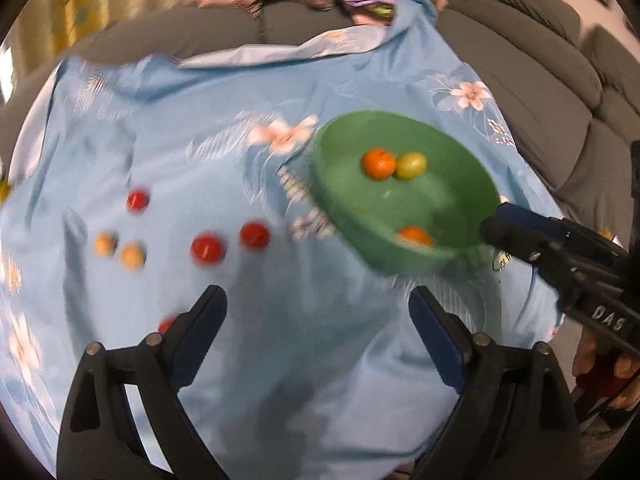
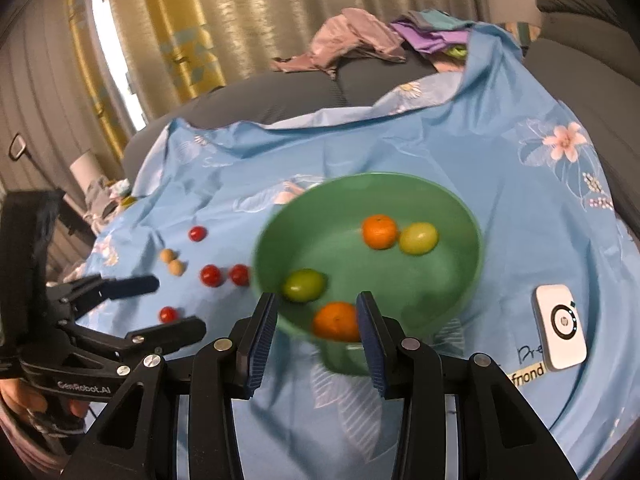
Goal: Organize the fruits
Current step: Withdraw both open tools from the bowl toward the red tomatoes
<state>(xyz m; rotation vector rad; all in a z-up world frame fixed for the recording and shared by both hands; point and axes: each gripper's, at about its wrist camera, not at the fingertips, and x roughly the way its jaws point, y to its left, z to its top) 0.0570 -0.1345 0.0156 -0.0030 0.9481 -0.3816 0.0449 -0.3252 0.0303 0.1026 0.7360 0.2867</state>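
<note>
A green bowl (image 2: 460, 276) sits on the blue floral cloth (image 2: 440, 152) and holds two oranges (image 2: 379, 232) and two yellow-green fruits (image 2: 418, 238). My right gripper (image 2: 318, 334) is open, with the bowl's near rim between its fingers. In the left wrist view the bowl (image 1: 352, 148) is at the right and the right gripper (image 1: 496, 224) is at its rim. My left gripper (image 1: 318, 308) is open and empty above the cloth. Several red fruits (image 1: 206, 249) and two tan ones (image 1: 133, 256) lie loose on the cloth to the left.
A white device (image 2: 560, 326) lies on the cloth right of the bowl. Crumpled clothes (image 2: 352, 40) lie on the grey sofa (image 1: 540, 80) behind. Curtains hang at the back.
</note>
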